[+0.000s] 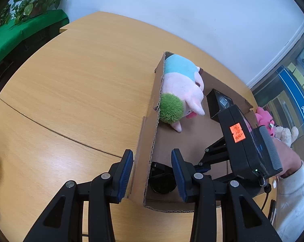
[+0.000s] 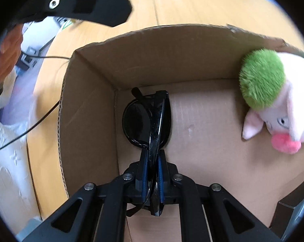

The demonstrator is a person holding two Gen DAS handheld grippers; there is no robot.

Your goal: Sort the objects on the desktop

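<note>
sunglasses [image 2: 149, 121] folded, low in cardboard box [image 2: 91, 92] corner | right gripper [image 2: 152, 173] fingers clamped on sunglasses | left gripper [image 1: 152, 173] fingers apart, straddling the box wall, not pressing it | plush pig [image 1: 182, 88] and black carton [image 1: 216, 104] in box | box on desk [image 1: 71, 80]

Right gripper [image 2: 152, 167] points steeply down, pads clamped tight on the sunglasses [image 2: 146, 119]. Left gripper [image 1: 152, 173] tilts downward, jaws partly apart, straddling the box wall [image 1: 149, 141]. A hand [image 1: 287, 157] in a white sleeve grips the right tool.
</note>
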